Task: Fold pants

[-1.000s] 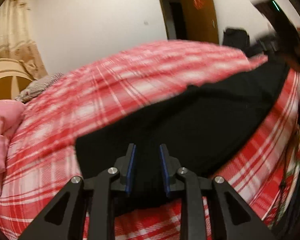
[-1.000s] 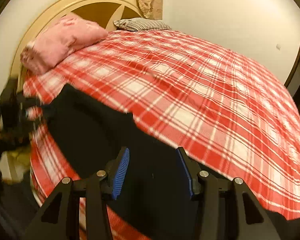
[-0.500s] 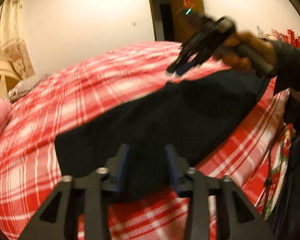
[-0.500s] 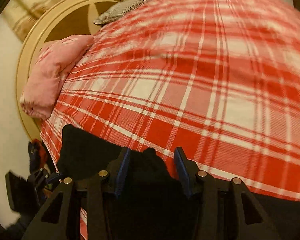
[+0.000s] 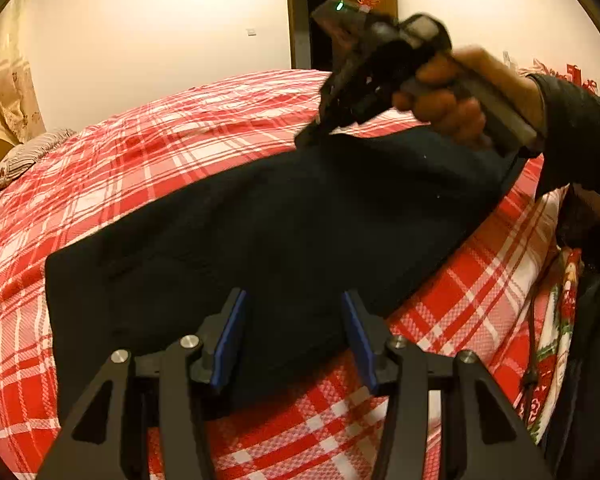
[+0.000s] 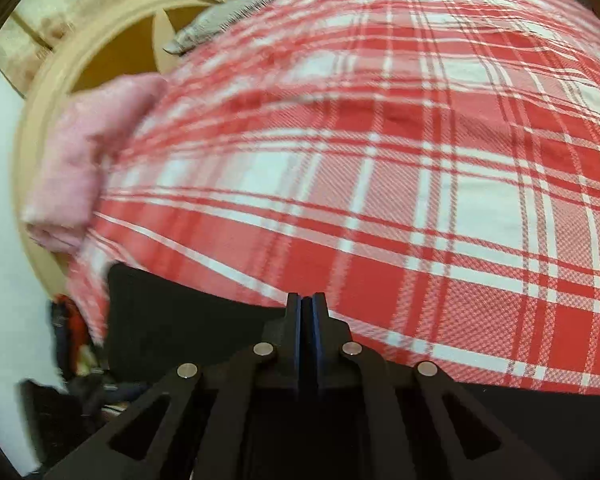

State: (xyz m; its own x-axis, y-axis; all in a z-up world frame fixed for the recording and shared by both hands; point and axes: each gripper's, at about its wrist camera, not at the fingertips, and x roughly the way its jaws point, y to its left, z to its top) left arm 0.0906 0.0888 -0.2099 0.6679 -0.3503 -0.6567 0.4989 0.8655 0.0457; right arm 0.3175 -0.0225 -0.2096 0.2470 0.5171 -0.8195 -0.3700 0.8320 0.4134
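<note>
Left gripper [image 5: 292,334] open over pants [image 5: 284,224] on bed [image 5: 160,148]; right gripper [image 6: 307,312] clamped on pants' far edge.

I see the black pants [image 5: 284,224] lying flat on the red plaid bedspread [image 5: 148,152], stretched as a long band from about 8 o'clock to 2 o'clock in my left view. The fabric is plain and dark, with faint creases, its near end square-cut.
</note>
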